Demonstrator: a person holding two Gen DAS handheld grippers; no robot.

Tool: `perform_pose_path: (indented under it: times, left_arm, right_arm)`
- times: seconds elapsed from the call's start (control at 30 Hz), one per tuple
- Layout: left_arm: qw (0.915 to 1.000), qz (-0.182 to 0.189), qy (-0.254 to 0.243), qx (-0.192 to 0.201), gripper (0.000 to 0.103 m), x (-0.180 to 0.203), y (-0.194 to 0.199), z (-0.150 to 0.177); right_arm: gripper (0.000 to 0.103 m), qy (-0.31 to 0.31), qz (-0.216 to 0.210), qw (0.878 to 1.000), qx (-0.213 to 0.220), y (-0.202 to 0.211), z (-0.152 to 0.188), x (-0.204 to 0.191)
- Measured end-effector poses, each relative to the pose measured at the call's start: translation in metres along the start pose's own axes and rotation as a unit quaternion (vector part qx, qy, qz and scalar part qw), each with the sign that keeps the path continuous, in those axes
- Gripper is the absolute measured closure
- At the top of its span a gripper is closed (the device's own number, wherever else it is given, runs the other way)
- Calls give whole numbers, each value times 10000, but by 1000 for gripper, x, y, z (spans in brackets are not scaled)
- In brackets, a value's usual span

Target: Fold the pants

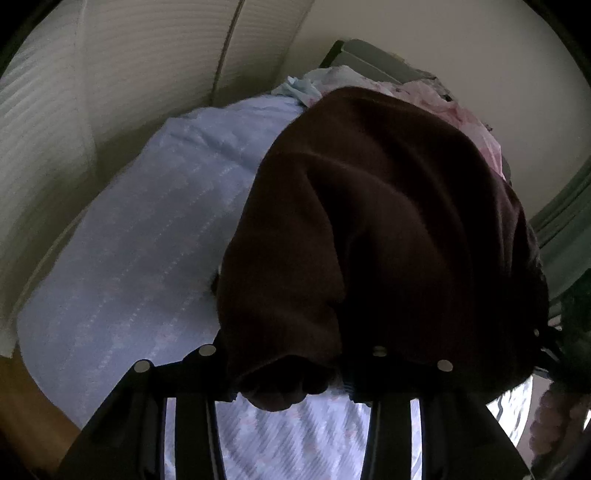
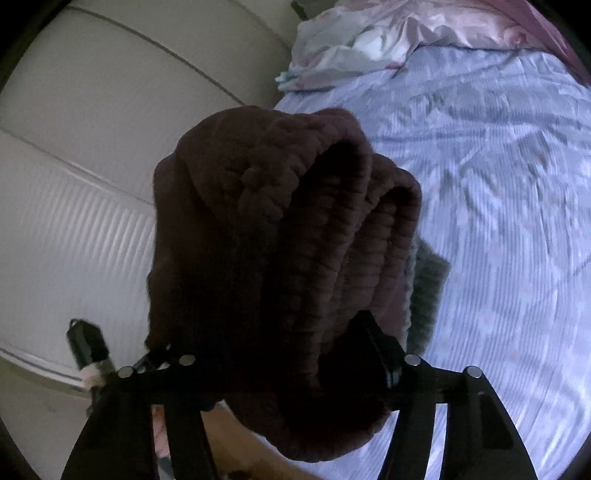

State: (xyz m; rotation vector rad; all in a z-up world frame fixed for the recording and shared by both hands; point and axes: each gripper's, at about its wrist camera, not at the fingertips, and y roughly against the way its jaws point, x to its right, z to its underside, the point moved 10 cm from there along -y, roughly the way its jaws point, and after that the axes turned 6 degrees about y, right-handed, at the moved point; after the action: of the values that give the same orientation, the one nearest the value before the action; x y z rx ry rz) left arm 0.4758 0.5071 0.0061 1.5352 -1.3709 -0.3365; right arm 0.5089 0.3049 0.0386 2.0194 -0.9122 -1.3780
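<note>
L wrist view: left tongs [image 1: 284,373] clenched on a bunched edge of the dark maroon knitted pants [image 1: 369,221], which drape up over the pale blue patterned bed sheet [image 1: 147,240]. R wrist view only: ribbed waistband folds stacked between the right tongs [image 2: 291,354], pads grasping them; crumpled pink floral blanket [image 2: 388,33] at bed's far end, white wardrobe doors [image 2: 92,147] alongside.

No readable text, label or number shows, though both views are dim.

Pants [image 2: 280,229]: thick ribbed maroon knit, matt. Bedsheet [image 2: 498,184]: thin crinkled cloth.
</note>
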Motion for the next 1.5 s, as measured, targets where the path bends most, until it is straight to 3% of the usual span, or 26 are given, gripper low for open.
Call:
perform_pose_path:
  times: [0.1, 0.2, 0.27, 0.4, 0.6, 0.8, 0.9, 1.03, 1.13, 1.2, 1.23, 1.37, 1.5]
  left_arm:
    - [9997, -137, -122, -131, 61, -7, -12, 1]
    - [9976, 151, 359, -577, 56, -12, -41, 11]
    - [9987, 217, 273, -380, 54, -1, -37, 7]
    - [9998, -56, -73, -191, 43, 11, -22, 2]
    - [9998, -81, -97, -146, 48, 13, -13, 6]
    - [9991, -165, -353, -136, 45, 14, 0, 15]
    - [9963, -574, -633, 64, 34, 12, 7, 17]
    - [9939, -807, -733, 184, 33, 11, 23, 20]
    - [9886, -1064, -926, 527, 31, 18, 51, 22]
    - [9832, -1165, -1111, 859, 19, 27, 72, 20]
    - [9812, -1182, -1176, 973, 15, 30, 76, 18]
    - [9726, -1210, -1506, 1296, 13, 46, 80, -1]
    - [9831, -782, -1076, 1258, 9, 44, 54, -35]
  right_arm:
    - [42, -146, -117, 9997, -148, -2, 7, -4]
    - [42, -206, 178, 9996, -103, -27, -4, 24]
    - [42, -86, 554, 9984, 45, -34, -15, 39]
    - [36, 95, 569, 9979, 294, -16, -33, 38]
    - [33, 864, 1063, 9830, 1222, 32, -56, 16]
    - [33, 1125, 1192, 9803, 1101, 26, -72, 16]
    - [33, 1163, 1210, 9775, 1276, 38, -65, 13]
    - [33, 1087, 1116, 9848, 775, 9, -56, 26]
    - [33, 798, 949, 9909, 534, -7, -45, 37]
    - [33, 747, 961, 9907, 613, -2, -43, 38]
    - [33, 785, 967, 9897, 704, 4, -41, 36]
    - [33, 779, 860, 9903, 758, 10, -39, 30]
    - [33, 719, 773, 9925, 609, -1, -41, 35]
